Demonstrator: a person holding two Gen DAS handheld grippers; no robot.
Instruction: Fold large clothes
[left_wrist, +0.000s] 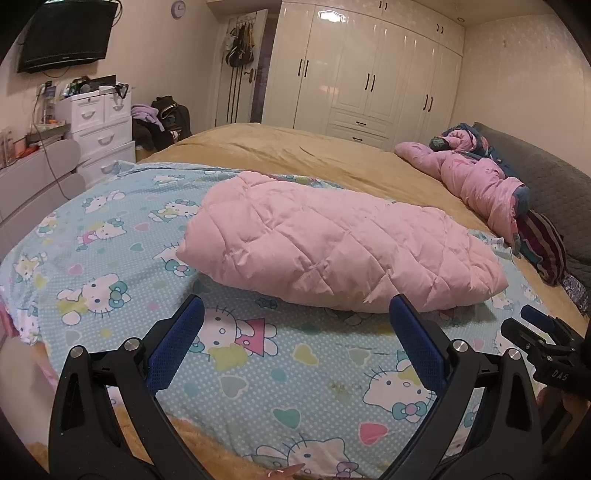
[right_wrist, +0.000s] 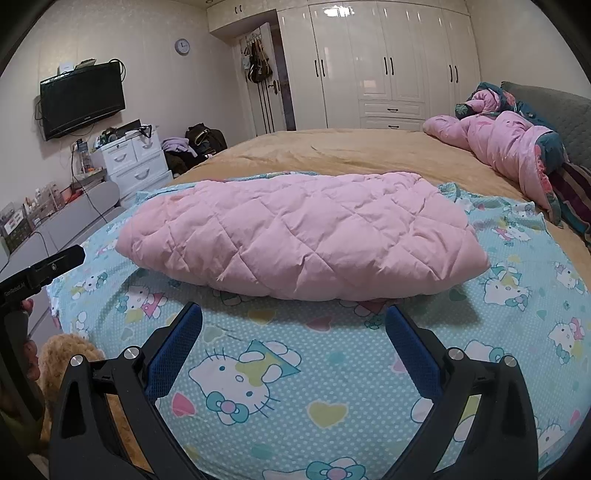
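A pink quilted padded garment (left_wrist: 332, 243) lies folded into a long puffy bundle on a light blue cartoon-cat sheet (left_wrist: 110, 236) spread over the bed. It also shows in the right wrist view (right_wrist: 303, 236), on the same sheet (right_wrist: 332, 369). My left gripper (left_wrist: 295, 306) is open and empty, just short of the bundle's near edge. My right gripper (right_wrist: 293, 314) is open and empty, also just short of the near edge. The right gripper shows at the right edge of the left wrist view (left_wrist: 535, 332). The left gripper shows at the left edge of the right wrist view (right_wrist: 55, 266).
A tan bedspread (left_wrist: 295, 147) covers the bed. A crumpled pink duvet (left_wrist: 476, 177) lies by the grey headboard (left_wrist: 554, 184). White wardrobes (left_wrist: 369, 74) stand behind the bed. White drawers (left_wrist: 99, 129) and a wall TV (left_wrist: 66, 33) are at the left.
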